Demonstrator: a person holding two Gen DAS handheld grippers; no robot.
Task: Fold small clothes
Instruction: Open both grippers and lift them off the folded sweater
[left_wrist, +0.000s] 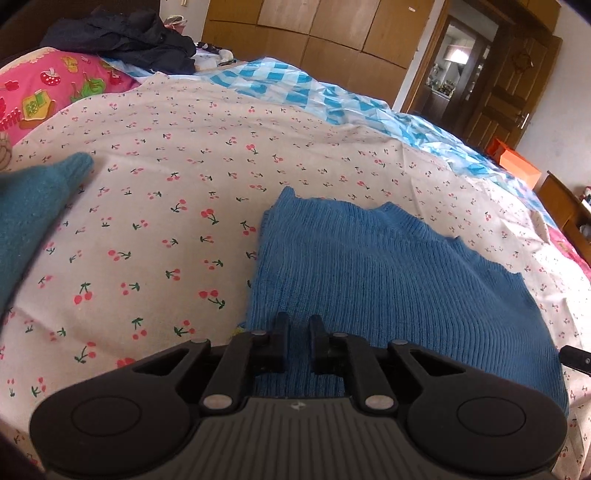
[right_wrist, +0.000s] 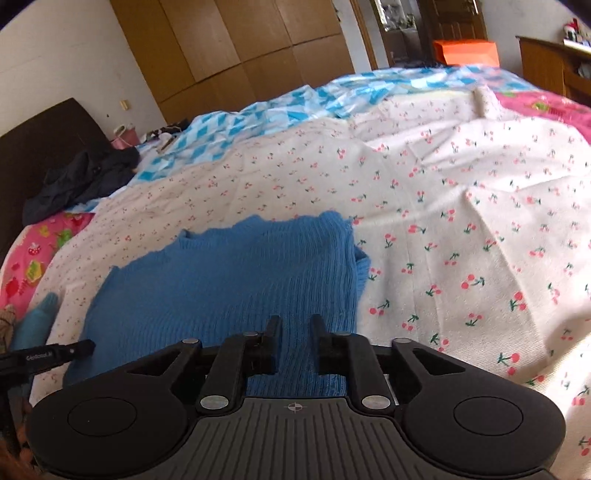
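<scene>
left tongs (left_wrist: 297, 325): matte black plastic, two slim upright finger bars on blocky carriers
left linkage: flat black arms, angled, with triangular cut-outs in the outer pair
left pivots: round silver pins at the joints, larger ones nearest the base
left base: dark grey ribbed plate flanked by two round black housings, each with a shallow circular recess; a small pale emblem at the top centre
right tongs (right_wrist: 294, 325): same black build, same ribbed grey plate
right marking: a small crosshair emblem at the plate's top centre
lettering: small white text on a black bar at the right view's left edge, too small to read
</scene>
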